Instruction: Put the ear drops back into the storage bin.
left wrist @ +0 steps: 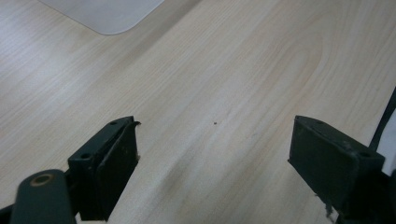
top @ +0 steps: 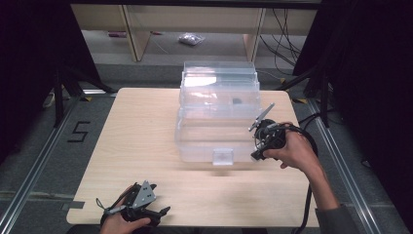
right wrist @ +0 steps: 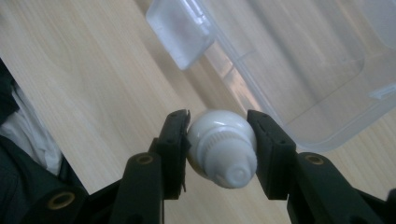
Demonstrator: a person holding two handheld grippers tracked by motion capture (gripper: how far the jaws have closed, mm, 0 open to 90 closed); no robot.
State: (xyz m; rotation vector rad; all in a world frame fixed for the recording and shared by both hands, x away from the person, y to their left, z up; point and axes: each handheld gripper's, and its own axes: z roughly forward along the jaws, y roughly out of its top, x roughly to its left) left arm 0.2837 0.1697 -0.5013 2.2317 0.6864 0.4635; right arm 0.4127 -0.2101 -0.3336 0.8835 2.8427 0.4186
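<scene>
At the near left corner of the pale wooden table (top: 146, 141), the person's left hand (top: 122, 223) rested with the left gripper (top: 155, 199) low over the boards; seen from the left gripper view, its two black jaws stood wide apart with nothing between them, bare wood grain showing in the gap, and a rounded corner of clear plastic lay at the top edge of that view; in the middle of the table stood the clear plastic storage box (top: 216, 114), its lid (top: 219, 78) raised at the far side and a small square latch tab (top: 223, 156) hanging from the near wall; just right of the box's near right corner, the right hand (top: 297, 152) held the right gripper (top: 257, 155) tilted down toward the table beside the container's wall, a cable trailing back along the forearm; in the right gripper view its jaws were clamped on a white screw-capped tube (right wrist: 223, 148), pads pressing either side of the ribbed collar, cap end toward the camera; the tube hung clear of the wood, just outside the box's rim (right wrist: 322, 137) and near the latch tab (right wrist: 182, 32).
</scene>
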